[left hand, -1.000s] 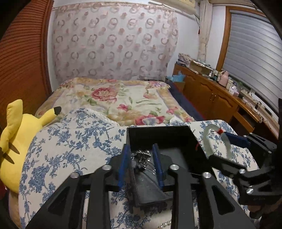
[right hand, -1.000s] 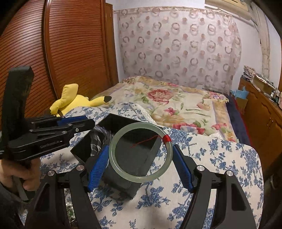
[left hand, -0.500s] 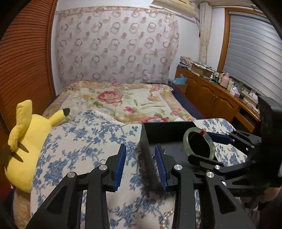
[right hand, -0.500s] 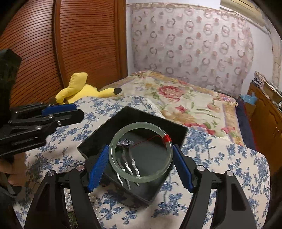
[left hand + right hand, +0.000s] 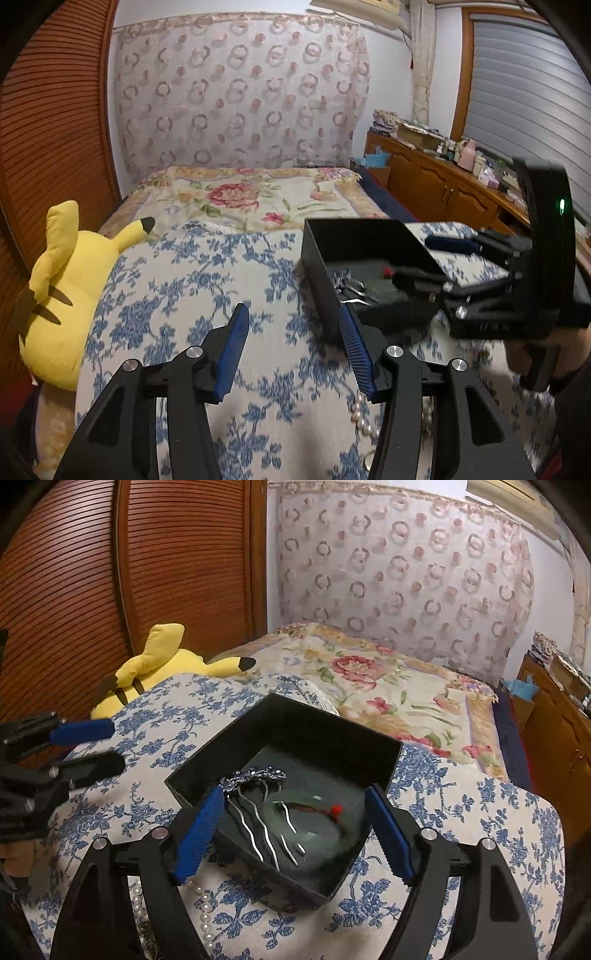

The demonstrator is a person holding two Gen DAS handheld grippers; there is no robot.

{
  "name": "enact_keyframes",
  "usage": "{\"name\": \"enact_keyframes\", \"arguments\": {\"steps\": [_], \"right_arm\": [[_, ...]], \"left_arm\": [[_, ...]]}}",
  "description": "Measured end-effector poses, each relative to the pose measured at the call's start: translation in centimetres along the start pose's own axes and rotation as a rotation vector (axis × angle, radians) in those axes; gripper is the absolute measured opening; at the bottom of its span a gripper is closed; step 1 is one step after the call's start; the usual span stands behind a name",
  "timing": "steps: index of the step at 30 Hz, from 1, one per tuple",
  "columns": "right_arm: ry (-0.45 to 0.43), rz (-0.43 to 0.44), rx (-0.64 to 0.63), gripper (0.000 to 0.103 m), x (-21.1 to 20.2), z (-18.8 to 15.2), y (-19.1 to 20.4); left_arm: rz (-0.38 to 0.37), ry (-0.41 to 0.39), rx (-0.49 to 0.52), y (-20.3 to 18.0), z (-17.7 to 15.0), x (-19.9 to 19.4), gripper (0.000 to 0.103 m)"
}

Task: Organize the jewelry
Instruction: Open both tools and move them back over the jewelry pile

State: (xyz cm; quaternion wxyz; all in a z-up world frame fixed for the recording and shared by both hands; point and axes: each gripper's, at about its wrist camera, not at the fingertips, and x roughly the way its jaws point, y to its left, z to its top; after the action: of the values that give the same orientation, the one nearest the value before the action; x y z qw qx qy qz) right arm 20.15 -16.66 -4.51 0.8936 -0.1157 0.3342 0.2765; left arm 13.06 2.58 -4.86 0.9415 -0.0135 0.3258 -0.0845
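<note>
A black open box (image 5: pixel 295 731) sits on the blue-flowered cloth (image 5: pixel 461 812). Inside it lie a silver hair fork (image 5: pixel 258 827) and a pale green bangle (image 5: pixel 314 821) with a red thread, blurred. My right gripper (image 5: pixel 295 830) hovers over the box's near corner, its jaws opening, and the bangle lies loose below them. My left gripper (image 5: pixel 295 354) is to the left of the box (image 5: pixel 354 236), jaws opening, with only cloth between the fingers. A pearl strand (image 5: pixel 364 417) lies under its right finger. The right gripper (image 5: pixel 436 258) reaches into the box from the right.
A yellow plush toy (image 5: pixel 62 288) lies at the cloth's left edge. Pearls (image 5: pixel 203 908) trail near the box's front. Beyond is a flowered bed (image 5: pixel 258 199), a wooden cabinet (image 5: pixel 443 192) to the right and a slatted wardrobe (image 5: pixel 110 590) to the left.
The left gripper drew back out of the box to its left and widened. The right gripper let the bangle go; it now lies in the box beside the hair fork.
</note>
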Motion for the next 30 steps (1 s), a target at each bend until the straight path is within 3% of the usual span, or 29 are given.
{"name": "enact_keyframes", "arguments": {"steps": [7,16,30], "right_arm": [[-0.037,-0.009,0.024,0.081,-4.5,-2.7,0.1],[-0.004,-0.023,0.074,0.081,-8.3,-8.6,0.2],[0.070,-0.042,0.109,0.081,-9.6,-14.8,0.7]], "left_arm": [[-0.025,0.023,0.042,-1.4,-2.8,-1.4,0.067],[-0.067,0.061,0.078,-3.1,-5.7,-2.6,0.092],[-0.121,0.141,0.155,-6.0,-8.6,-2.1,0.094]]}}
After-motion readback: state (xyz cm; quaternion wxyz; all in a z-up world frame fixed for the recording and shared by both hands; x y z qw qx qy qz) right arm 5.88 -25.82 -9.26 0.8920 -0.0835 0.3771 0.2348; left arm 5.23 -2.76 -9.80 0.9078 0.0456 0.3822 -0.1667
